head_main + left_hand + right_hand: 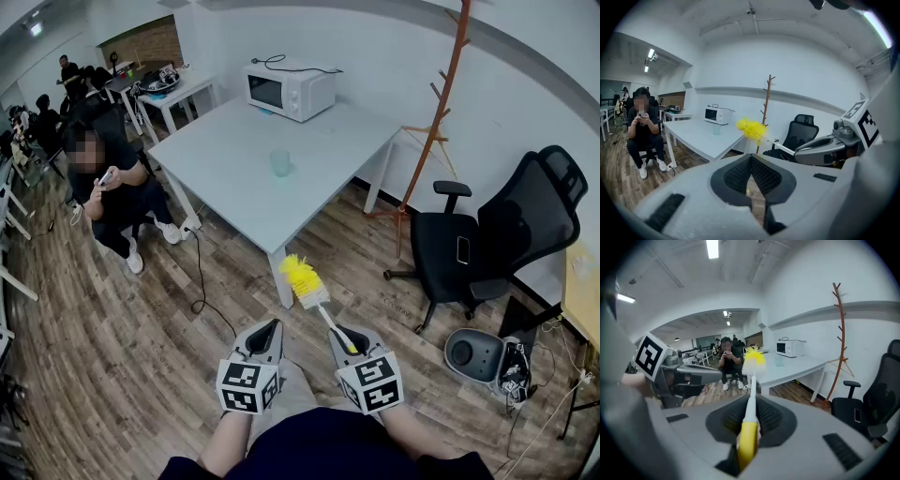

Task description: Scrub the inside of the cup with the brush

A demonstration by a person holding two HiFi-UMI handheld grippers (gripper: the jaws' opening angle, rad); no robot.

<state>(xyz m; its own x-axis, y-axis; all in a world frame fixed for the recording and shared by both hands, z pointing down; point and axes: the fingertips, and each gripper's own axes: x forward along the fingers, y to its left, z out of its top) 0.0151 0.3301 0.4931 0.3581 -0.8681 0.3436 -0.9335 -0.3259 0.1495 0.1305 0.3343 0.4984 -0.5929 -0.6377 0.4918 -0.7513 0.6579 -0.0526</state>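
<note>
A pale green cup (pixel 280 163) stands upright near the middle of the white table (pixel 234 187), well ahead of both grippers; it also shows as the small cup (pixel 716 130) and cup (pixel 778 361) in the gripper views. My right gripper (pixel 345 335) is shut on the brush (pixel 314 298), whose yellow-and-white handle (pixel 748 427) runs out between the jaws to a yellow bristle head (pixel 754 360). My left gripper (pixel 269 330) is shut with nothing in it, beside the right one, low over the wooden floor. The brush head (pixel 751 130) crosses the left gripper view.
A white microwave (pixel 289 90) sits at the table's far end. A black office chair (pixel 502 234) and a wooden coat stand (pixel 441 112) are to the right. A seated person (pixel 112 192) is left of the table. A cable (pixel 202 291) lies on the floor.
</note>
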